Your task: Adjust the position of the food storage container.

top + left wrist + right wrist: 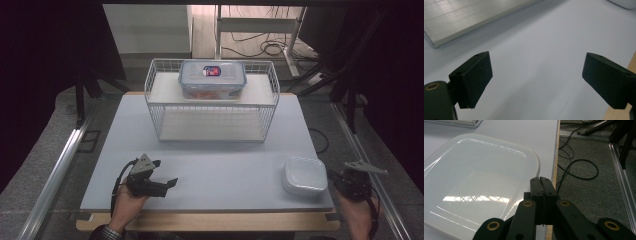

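Grey table (210, 170), lidded box (213, 79) on wire rack (212, 102), white container (304, 175)

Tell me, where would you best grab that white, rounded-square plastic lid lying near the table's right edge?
By its thin rim at the right-hand edge, coming in level from the table's right side. The white rounded-square plastic lid lies flat and broad, so only its edge fits between fingers; the right gripper is already shut there.

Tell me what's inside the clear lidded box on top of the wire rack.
Through the clear lidded box on the wire rack, something reddish-orange shows low down. What it is can't be told: the walls blur it, and the lid with its blue and red label covers the top.
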`<state>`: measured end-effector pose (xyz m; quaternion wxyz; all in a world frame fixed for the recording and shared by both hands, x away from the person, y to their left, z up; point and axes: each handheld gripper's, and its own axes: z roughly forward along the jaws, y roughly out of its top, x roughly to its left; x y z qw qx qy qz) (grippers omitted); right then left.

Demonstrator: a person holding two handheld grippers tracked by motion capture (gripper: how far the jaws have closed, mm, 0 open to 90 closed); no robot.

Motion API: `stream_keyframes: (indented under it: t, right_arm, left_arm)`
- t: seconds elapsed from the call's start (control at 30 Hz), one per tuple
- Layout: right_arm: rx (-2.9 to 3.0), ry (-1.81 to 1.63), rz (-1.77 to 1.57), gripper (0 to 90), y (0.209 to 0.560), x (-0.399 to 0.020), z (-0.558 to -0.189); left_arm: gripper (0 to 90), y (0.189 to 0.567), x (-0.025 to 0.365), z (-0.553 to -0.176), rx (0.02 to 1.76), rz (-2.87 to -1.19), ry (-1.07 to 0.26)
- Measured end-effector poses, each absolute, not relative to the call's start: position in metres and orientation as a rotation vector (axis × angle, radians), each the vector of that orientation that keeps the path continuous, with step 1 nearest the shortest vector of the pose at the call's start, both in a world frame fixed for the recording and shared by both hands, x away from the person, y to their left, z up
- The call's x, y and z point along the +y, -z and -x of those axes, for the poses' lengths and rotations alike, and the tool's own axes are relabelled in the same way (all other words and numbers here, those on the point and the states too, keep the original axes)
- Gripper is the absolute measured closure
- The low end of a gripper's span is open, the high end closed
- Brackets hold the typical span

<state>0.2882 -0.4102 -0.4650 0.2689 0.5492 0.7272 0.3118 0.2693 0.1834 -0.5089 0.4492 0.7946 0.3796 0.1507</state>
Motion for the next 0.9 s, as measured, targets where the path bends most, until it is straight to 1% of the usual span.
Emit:
stream_keyframes:
  t: [0.3,0.9]
  right_arm:
    - [1.994,-0.89,-1.469,89.8,0.467,-0.396,-0.293]
    - [2.169,-1.002,-1.335,89.8,0.471,-0.334,-0.302]
  left_arm:
    - [9.2,0.51,0.182,-0.27,0.944,-1.971,-0.349]
    - [9.2,0.514,0.176,-0.271,0.942,-2.004,-0.324]
